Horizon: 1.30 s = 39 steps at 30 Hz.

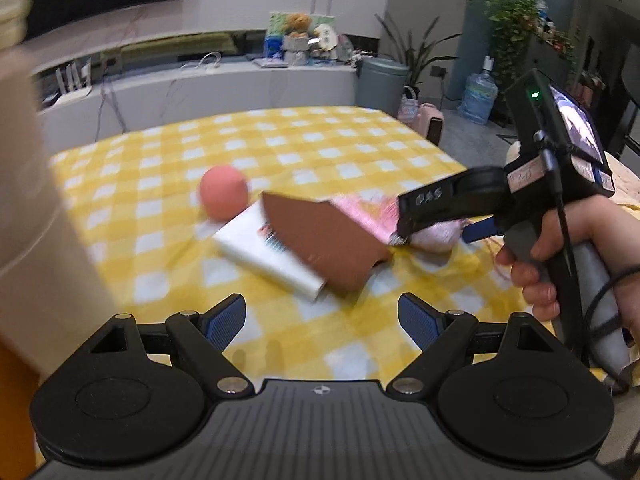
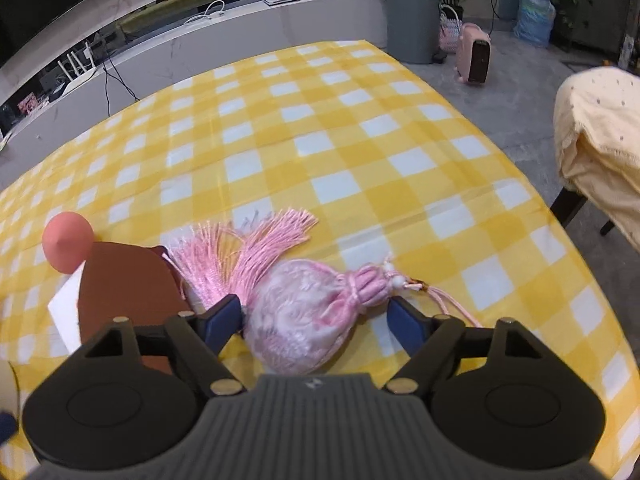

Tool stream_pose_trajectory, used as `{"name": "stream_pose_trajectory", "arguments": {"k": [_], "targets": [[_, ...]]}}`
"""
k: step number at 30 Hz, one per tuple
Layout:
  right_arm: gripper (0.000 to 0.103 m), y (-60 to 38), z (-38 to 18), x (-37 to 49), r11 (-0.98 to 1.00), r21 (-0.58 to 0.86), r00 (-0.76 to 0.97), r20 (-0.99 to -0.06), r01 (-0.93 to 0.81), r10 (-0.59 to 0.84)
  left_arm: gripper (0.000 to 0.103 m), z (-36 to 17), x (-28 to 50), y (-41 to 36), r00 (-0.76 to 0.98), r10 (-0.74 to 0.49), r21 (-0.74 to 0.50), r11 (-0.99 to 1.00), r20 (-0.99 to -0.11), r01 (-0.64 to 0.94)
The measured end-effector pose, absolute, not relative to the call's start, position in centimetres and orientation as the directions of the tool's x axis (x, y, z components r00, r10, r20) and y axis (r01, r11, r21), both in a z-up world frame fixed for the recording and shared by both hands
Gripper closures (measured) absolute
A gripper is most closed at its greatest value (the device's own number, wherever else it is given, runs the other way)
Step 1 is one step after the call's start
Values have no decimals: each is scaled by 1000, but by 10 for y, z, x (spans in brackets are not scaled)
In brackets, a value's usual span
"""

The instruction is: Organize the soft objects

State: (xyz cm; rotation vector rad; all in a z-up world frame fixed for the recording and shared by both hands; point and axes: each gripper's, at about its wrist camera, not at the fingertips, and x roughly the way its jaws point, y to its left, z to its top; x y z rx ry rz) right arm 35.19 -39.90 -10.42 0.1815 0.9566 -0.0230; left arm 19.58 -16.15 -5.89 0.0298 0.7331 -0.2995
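Observation:
A pink brocade drawstring pouch (image 2: 300, 316) with a long pink tassel (image 2: 248, 248) lies on the yellow checked tablecloth (image 2: 360, 140). My right gripper (image 2: 316, 320) stands open around it: the left pad is at the pouch's side, the right pad stays apart from its neck. From the left wrist view the right gripper (image 1: 440, 228) comes down over the pouch (image 1: 436, 236), held by a hand (image 1: 536, 264). Left of the pouch lie a brown leather piece (image 1: 324, 244) over a white pack (image 1: 264, 258) and a pink egg-shaped sponge (image 1: 223, 191). My left gripper (image 1: 322, 320) is open and holds nothing.
A blurred beige object (image 1: 40, 200) fills the left edge of the left wrist view. A chair with a cream cover (image 2: 600, 140) stands right of the table. A grey bin (image 2: 414, 16) and a pink heater (image 2: 474, 54) are beyond the far corner.

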Motion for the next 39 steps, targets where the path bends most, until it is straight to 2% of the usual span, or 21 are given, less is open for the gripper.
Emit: {"name": "stream_pose_trajectory", "arguments": {"k": [2,3,5,10,13,17,20,23,24,26,28,31,39], "targets": [[43,-400,-105,351,989,115,584,-810,90,41,2,-60,204,-172,714,-250,-45,955,-654,293],[55,-399,-104,350,992,95,589,-808,88,25,2,-61,207,-178,725,-230,-18,958,-649,287],[55,-402,-103,348,994,66,582,-813,88,2,2,-64,214,-188,755,-177,27,968,-632,249],[57,-416,-99,344,988,91,556,-831,126,6,2,-77,230,-205,736,-232,30,946,-637,324],[57,-426,-95,339,983,97,546,-838,158,-5,2,-86,241,-213,749,-190,93,943,-635,318],[57,-436,-80,329,980,130,594,-805,151,15,2,-98,259,-214,738,-163,84,955,-655,285],[57,-443,-75,327,973,161,610,-792,168,26,3,-104,263,-218,767,-122,132,956,-630,260],[57,-451,-79,328,955,238,604,-792,177,85,18,-105,263,-218,782,-119,126,961,-611,245],[57,-451,-80,329,954,243,598,-796,175,94,28,-105,262,-219,789,-112,129,963,-604,236],[57,-447,-82,330,963,213,591,-803,167,75,38,-103,260,-221,794,-99,142,964,-600,227],[57,-446,-82,329,966,196,591,-804,166,62,52,-103,257,-224,798,-104,147,961,-594,234],[57,-447,-81,328,962,213,595,-801,169,72,64,-104,253,-230,806,-97,189,949,-584,251],[57,-447,-80,327,964,212,597,-799,161,76,84,-104,246,-242,811,-79,233,938,-580,258]]}}
